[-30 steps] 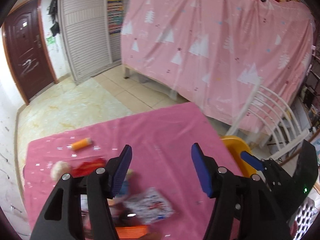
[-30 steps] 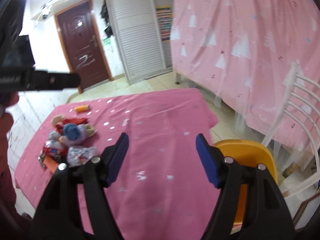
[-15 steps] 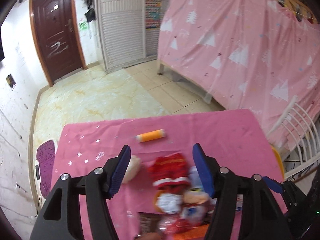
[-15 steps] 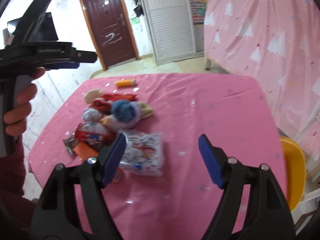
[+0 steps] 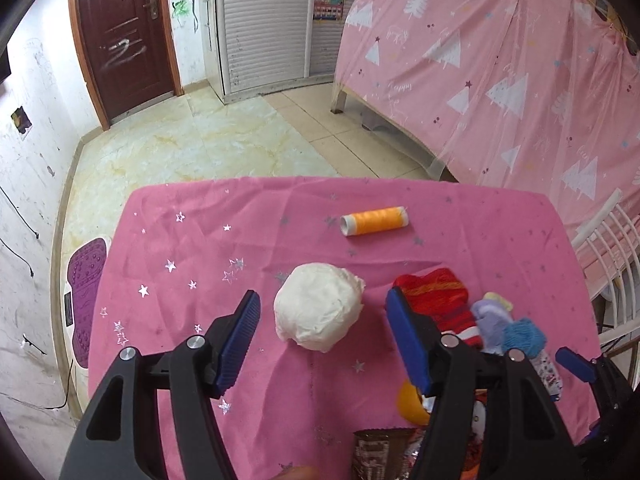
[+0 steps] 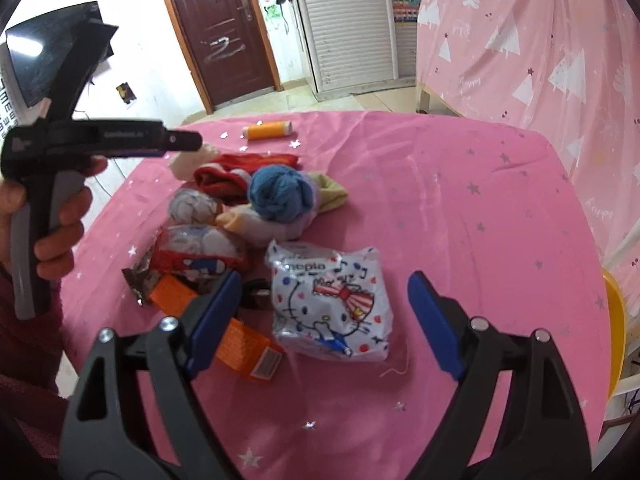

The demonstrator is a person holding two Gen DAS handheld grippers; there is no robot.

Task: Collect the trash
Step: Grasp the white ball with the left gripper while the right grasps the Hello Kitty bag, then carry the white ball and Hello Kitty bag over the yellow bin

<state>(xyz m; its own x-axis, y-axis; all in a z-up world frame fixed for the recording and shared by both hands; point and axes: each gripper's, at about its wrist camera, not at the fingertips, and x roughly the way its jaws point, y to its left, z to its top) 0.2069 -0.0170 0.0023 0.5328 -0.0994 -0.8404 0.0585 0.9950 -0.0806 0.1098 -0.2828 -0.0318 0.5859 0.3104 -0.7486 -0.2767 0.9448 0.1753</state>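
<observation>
A pile of trash lies on the pink tablecloth [image 5: 192, 248]. A crumpled white paper ball [image 5: 320, 312] sits between the blue pads of my left gripper [image 5: 322, 316], which is open and not touching it. The jaws of my right gripper [image 6: 324, 284] are opening, and a Hello Kitty packet [image 6: 332, 312] lies between and just ahead of them, untouched. Around the packet are an orange wrapper [image 6: 240, 340], a red and white wrapper [image 6: 196, 252], a blue rolled sock [image 6: 280, 194] and a red sock [image 5: 436, 296]. An orange thread spool [image 5: 374, 220] lies apart at the far side.
A yellow chair [image 6: 614, 332] stands at the table's right edge, with a white slatted chair [image 5: 612, 248] behind it. A pink curtain [image 5: 500, 80] hangs at the back right. A purple mat [image 5: 84, 292] lies on the floor to the left. A hand [image 6: 52, 216] holds the left gripper.
My left gripper swung left over the pile and sank until the white paper ball sat between its pads. My right gripper came closer to the Hello Kitty packet and its jaws widened.
</observation>
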